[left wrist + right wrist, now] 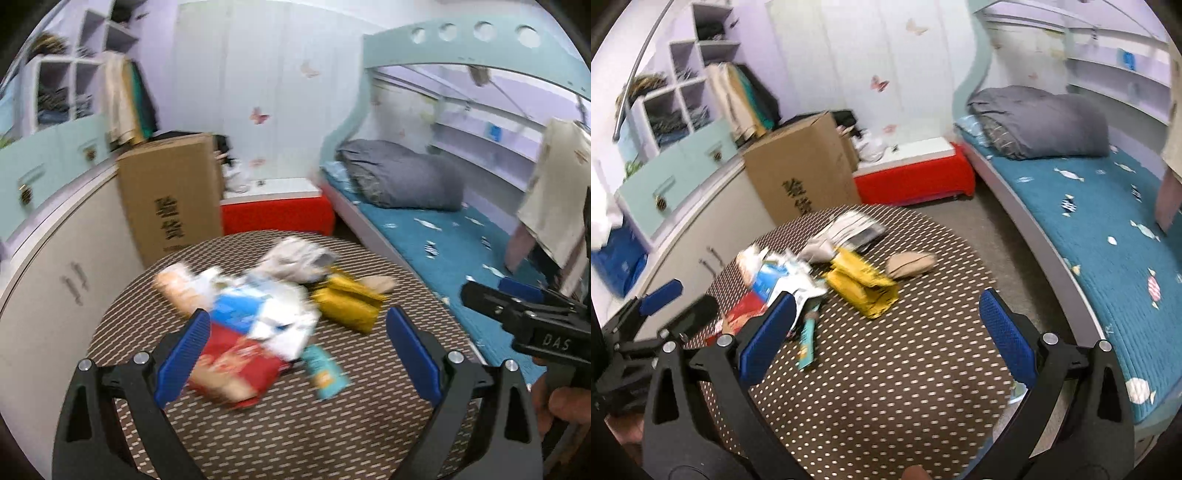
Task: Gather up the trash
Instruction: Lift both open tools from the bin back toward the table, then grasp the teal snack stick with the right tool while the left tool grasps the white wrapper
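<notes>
Gaping wide and holding nothing, the left gripper (pixel 295 343) and right gripper (pixel 886 332) hang over a dotted round table (pixel 905 369). Wrappers (pixel 258 314) lie heaped mid-frame, a yellow packet (pixel 864 284) among them; a cardboard box (pixel 170 195) stands behind.

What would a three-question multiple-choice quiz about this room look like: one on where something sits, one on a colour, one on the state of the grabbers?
1. Where is the trash pile?
A. on the bed
B. on the round dotted table
C. in the cardboard box

2. What colour is the crumpled bag beside the tan pouch?
A. yellow
B. green
C. black

3. How are both grippers?
A. shut on wrappers
B. open and empty
C. out of view

Answers:
1 B: wrappers lie on the round dotted table.
2 A: the crumpled bag is yellow, by the tan pouch.
3 B: left gripper and right gripper gape, holding nothing.
</notes>
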{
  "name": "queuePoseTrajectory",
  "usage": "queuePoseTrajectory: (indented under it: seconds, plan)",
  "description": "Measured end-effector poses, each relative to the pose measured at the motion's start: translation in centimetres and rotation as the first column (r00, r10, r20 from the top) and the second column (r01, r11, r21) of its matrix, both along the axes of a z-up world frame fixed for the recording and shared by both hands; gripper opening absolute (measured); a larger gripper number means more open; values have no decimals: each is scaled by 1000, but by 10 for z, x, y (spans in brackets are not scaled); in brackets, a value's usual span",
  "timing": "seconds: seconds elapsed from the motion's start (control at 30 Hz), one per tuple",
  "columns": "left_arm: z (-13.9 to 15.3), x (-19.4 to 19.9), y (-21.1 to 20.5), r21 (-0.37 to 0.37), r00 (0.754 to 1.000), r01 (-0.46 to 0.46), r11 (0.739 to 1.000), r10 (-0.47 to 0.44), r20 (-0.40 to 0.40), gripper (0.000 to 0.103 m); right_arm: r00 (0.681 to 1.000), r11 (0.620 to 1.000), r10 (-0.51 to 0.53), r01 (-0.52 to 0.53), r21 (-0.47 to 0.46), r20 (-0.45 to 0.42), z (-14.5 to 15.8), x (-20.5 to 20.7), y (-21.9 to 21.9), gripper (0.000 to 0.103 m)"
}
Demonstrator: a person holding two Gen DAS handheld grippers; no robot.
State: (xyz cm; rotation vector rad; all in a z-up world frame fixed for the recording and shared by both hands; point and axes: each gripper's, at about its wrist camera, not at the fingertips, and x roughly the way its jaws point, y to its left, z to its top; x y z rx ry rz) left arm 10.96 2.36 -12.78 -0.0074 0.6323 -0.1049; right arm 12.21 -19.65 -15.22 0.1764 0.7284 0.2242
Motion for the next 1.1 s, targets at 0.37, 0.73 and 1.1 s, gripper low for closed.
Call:
queuePoseTrajectory:
  seconds: [0.37,0.73,1.1]
  plan:
    - [-54,-5,116,19,968,-226,974,226,-110,94,981,987,123,-136,-82,-150,-64,33,67,97]
    - [-94,18,147,63,944,-256,965,264,-200,94,957,974,196,-216,-74,-216,-96,57,99,64]
    - [-124,48,135,68,933,-187,980,199,-301,56,937,954,252,-282,-100,-240,-113,87,138,36]
